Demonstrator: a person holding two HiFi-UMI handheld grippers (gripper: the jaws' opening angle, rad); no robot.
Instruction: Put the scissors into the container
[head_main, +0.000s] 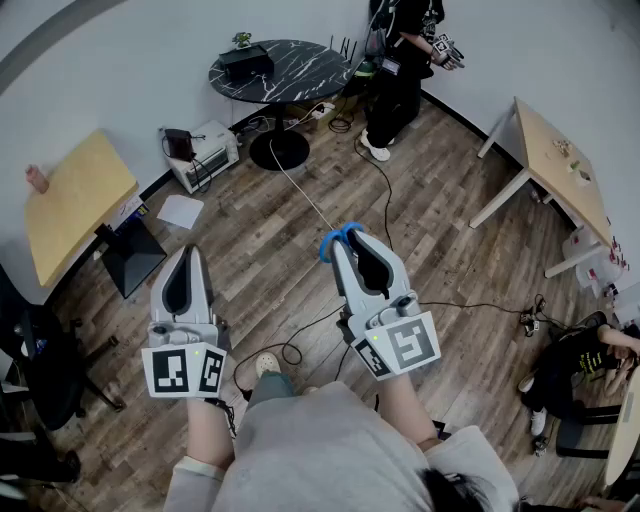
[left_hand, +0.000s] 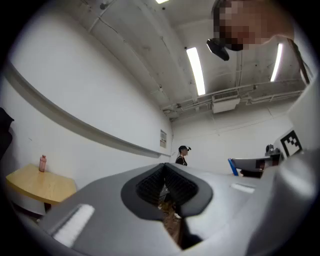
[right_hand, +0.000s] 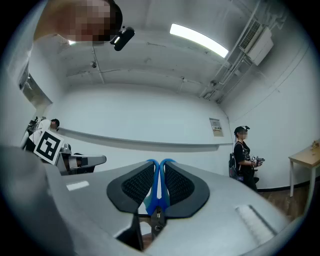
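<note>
Just past the person's grey sweatshirt (head_main: 300, 445), 2 smooth grey plastic grippers reach out over the wood-plank floor (head_main: 450, 250). The right gripper (head_main: 352, 240) holds the scissors (right_hand: 156, 192) in the air, their blue looped handles pinched between its ribbed black pads (right_hand: 135, 184). The left gripper (head_main: 188, 255) has its jaws pressed together on nothing.
</note>
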